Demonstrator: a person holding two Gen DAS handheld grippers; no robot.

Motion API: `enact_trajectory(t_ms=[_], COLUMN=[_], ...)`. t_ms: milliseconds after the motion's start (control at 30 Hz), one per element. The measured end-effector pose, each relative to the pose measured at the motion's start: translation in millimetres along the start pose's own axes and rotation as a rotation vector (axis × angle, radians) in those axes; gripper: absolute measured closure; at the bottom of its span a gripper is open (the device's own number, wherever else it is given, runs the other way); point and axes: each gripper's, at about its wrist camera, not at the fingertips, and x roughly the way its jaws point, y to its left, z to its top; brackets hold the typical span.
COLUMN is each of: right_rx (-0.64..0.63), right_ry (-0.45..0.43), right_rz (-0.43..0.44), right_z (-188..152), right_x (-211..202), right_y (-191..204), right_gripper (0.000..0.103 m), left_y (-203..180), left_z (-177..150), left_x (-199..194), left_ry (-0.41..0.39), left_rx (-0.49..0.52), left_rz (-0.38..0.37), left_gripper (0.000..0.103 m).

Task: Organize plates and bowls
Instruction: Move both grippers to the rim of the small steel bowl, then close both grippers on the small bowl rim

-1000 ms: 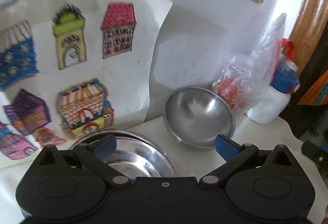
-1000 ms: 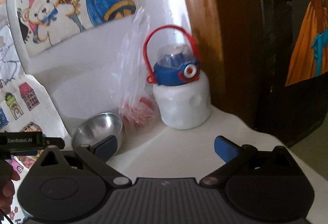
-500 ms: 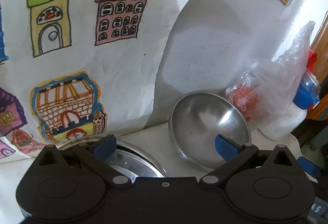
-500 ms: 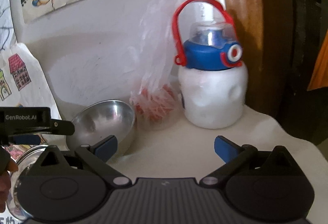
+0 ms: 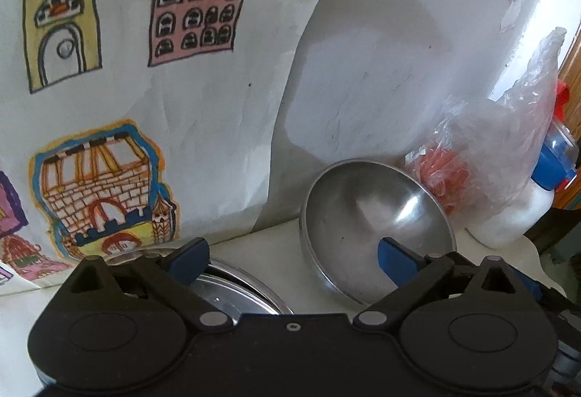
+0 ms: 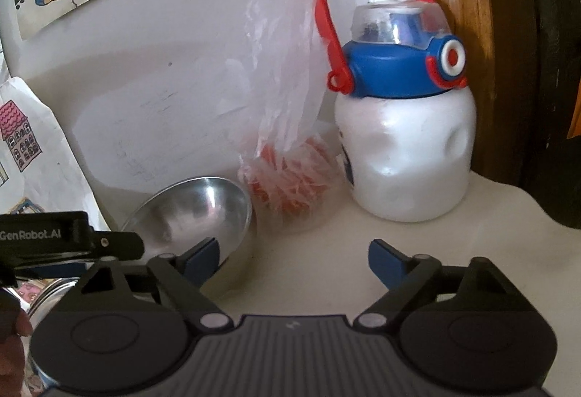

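Observation:
A steel bowl (image 5: 366, 215) leans tilted against the white wall, its mouth facing me; it also shows in the right wrist view (image 6: 196, 211). A flat steel plate (image 5: 236, 288) lies on the white table under my left gripper's left finger. My left gripper (image 5: 294, 257) is open and empty, its right fingertip in front of the bowl's lower rim. My right gripper (image 6: 294, 257) is open and empty, its left fingertip close by the bowl's right side. The left gripper's body (image 6: 54, 244) shows at the left of the right wrist view.
A clear plastic bag with orange contents (image 6: 290, 175) sits just right of the bowl. A white bottle with a blue lid and red handle (image 6: 403, 128) stands beyond it by a wooden frame. Children's drawings (image 5: 109, 70) hang on the wall behind.
Both grippers have moved forward toward the wall; the tilted bowl, bag and bottle now look larger and closer. Both grippers stay open.

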Motion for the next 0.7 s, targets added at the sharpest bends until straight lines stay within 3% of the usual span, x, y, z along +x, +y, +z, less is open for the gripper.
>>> enact_trajectory(t_ms=[133, 433, 600, 700], right_rx=[0.012, 0.037, 0.059, 0.079], right_ry=[0.010, 0.029, 0.050, 0.060], right_rz=[0.016, 0.056, 0.077, 0.103], right_z=[-0.1, 1.1, 3.0, 2.4], right_x=[5.5, 8.1, 11.0, 11.1], right_y=[3.1, 7.2, 9.9, 9.3], right_gripper=[0.024, 0.047, 0.053, 0.067], left_y=[0.4, 1.4, 0.5, -0.3], left_z=[-1.0, -2.5, -3.3, -4.9], left_x=[2.1, 3.9, 8.5, 13.4], left_ry=[-0.002, 0.013, 0.033, 0.050], left_rx=[-0.023, -0.043, -0.047, -0.055], left_rz=[-0.027, -0.071, -0.090, -0.101], left_gripper=[0.012, 0.037, 0.063, 0.073])
